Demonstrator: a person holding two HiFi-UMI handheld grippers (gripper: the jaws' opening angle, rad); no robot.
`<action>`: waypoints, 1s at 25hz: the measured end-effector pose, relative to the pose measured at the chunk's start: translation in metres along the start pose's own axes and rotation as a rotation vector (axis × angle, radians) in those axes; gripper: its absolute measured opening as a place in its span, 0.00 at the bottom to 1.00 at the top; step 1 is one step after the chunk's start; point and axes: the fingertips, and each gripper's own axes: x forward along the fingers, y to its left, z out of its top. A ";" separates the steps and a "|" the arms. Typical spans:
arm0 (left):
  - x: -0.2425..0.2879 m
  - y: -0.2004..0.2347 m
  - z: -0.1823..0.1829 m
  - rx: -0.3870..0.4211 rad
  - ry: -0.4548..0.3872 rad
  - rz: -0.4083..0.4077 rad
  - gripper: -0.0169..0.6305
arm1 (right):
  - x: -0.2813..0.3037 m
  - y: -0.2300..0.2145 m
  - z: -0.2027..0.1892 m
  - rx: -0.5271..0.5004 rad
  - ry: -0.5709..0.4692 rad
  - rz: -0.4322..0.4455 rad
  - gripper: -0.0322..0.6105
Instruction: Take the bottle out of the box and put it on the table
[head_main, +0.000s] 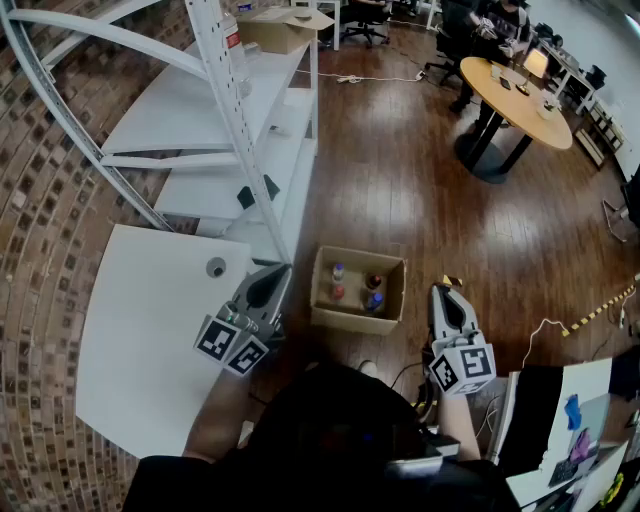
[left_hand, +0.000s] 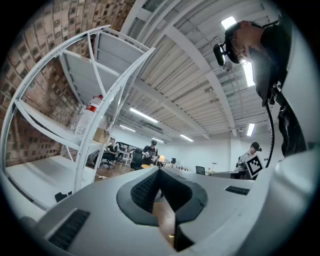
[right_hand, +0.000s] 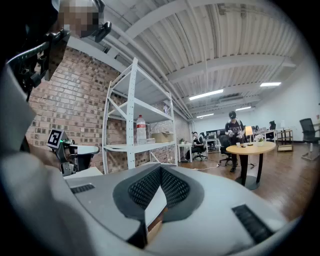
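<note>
Left claw (head_main: 279, 276) and right claw (head_main: 443, 294) hang beside the box (head_main: 350, 320), both pressed together, empty — no bottle (head_main: 375, 300) picked yet. Next, one must spread and dip in.

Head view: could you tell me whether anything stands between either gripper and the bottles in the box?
Nothing visible does. The cardboard box is open-topped, its bottles uncovered; the left gripper and right gripper flank it, both shut.
</note>
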 end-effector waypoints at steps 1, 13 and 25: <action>-0.004 0.003 0.002 -0.003 -0.002 -0.003 0.03 | 0.001 0.007 -0.001 0.001 0.007 0.002 0.05; -0.018 0.032 -0.008 -0.039 0.019 0.061 0.03 | 0.030 0.041 -0.001 -0.024 0.058 0.087 0.05; 0.058 0.014 -0.034 -0.005 0.068 0.132 0.03 | 0.059 -0.037 -0.017 0.014 0.099 0.144 0.05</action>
